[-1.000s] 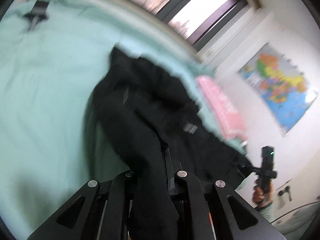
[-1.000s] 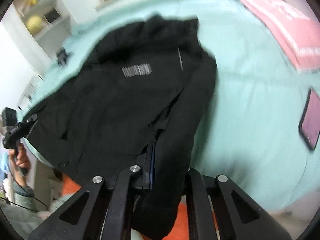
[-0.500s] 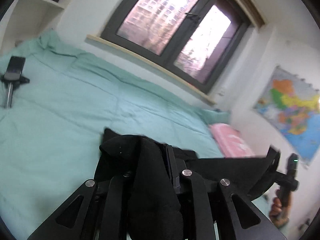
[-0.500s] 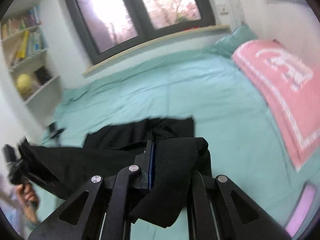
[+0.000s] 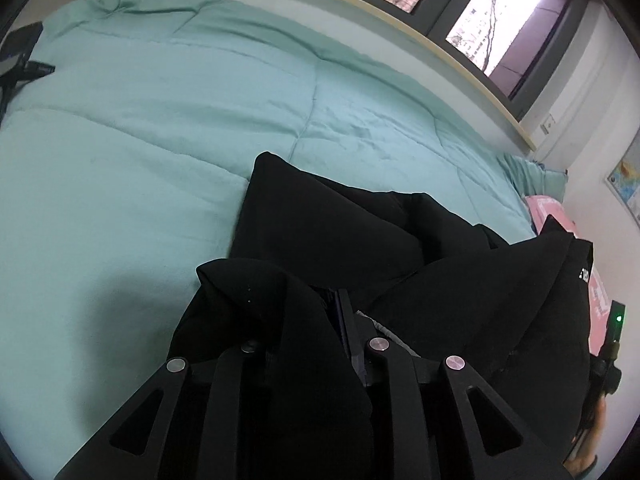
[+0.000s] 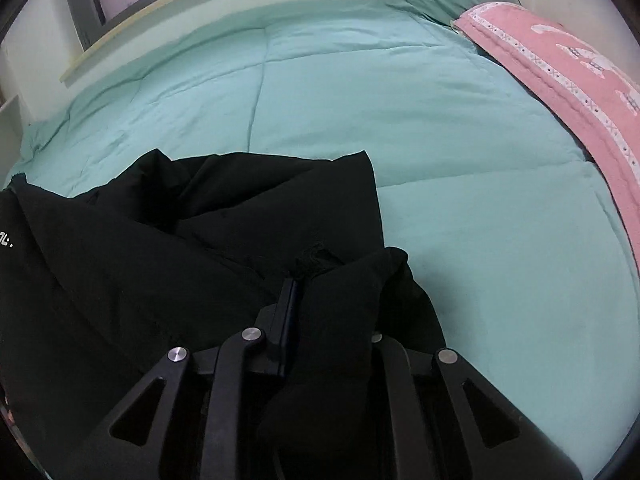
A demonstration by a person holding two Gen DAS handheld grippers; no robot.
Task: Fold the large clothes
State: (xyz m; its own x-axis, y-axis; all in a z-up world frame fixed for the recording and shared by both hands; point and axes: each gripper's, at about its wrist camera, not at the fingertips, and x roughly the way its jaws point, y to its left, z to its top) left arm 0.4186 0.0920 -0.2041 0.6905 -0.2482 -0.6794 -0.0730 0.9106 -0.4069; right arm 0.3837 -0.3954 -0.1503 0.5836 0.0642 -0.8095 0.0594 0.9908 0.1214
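Note:
A large black jacket [image 5: 340, 220] lies bunched on the mint-green quilt [image 5: 160, 120], with its near part lifted between the two grippers. My left gripper [image 5: 316, 304] has black cloth draped over one finger and pinched in the jaws, which are opening. In the right wrist view the jacket [image 6: 200, 220] spreads to the left, and my right gripper [image 6: 320, 284] is shut on a fold of it. That fold hides one finger. The right gripper's body with a green light [image 5: 616, 320] shows at the right edge of the left wrist view.
The quilt [image 6: 400, 100] stretches far ahead to a windowsill [image 6: 160, 12] and window [image 5: 480, 12]. A pink blanket [image 6: 560, 60] lies along the right side. A small black device on a stand [image 5: 20, 52] sits at the bed's far left. A map [image 5: 628, 176] hangs on the wall.
Both grippers carried the jacket's near edge forward over the bed and lower. The jacket, spread out before, now lies doubled and bunched on the quilt.

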